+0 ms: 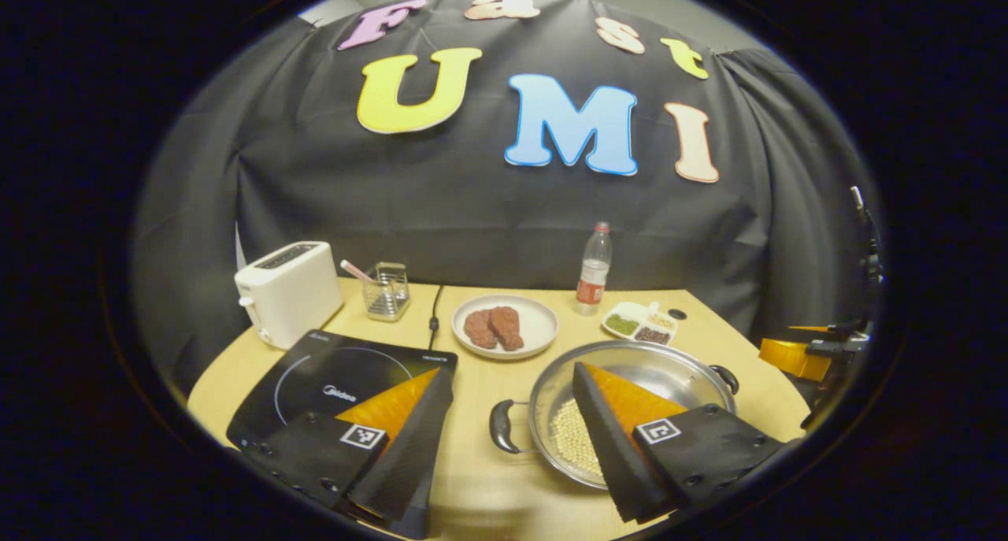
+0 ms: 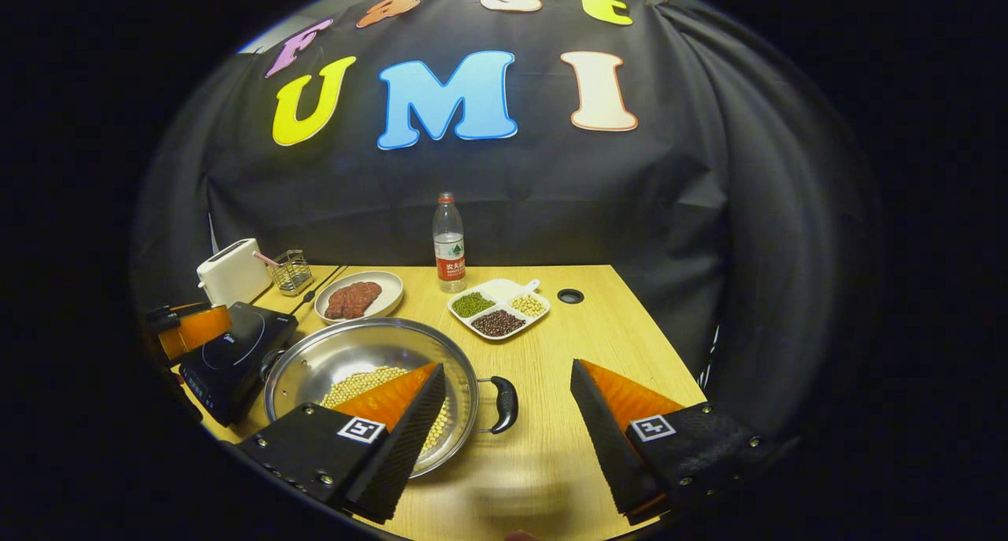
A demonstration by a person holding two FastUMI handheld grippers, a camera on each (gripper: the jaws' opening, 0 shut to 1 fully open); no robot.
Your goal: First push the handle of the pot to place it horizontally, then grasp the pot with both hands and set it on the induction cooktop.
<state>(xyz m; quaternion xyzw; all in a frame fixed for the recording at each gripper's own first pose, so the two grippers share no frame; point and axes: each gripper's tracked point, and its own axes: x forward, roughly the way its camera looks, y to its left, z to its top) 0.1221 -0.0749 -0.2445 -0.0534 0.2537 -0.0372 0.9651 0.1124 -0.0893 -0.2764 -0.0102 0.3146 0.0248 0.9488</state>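
Left gripper view: your left tool [image 1: 504, 395] hangs released above the desk [image 1: 472, 478], straddling the pot's [image 1: 630, 415] near handle [image 1: 502, 426]. The pot sits beside the induction cooktop [image 1: 315, 383]; a hard shove could scatter its beans.

Right gripper view: your right tool [image 2: 508, 387] is released over the other handle [image 2: 504, 404]; uneven grips would tip the pot.

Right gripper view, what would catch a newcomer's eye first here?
The shiny steel pot holding pale beans, at the table's near left beside the black induction cooktop. Behind it sit a plate of red meat and a water bottle. The right hand-held gripper hangs open over the pot's right handle.
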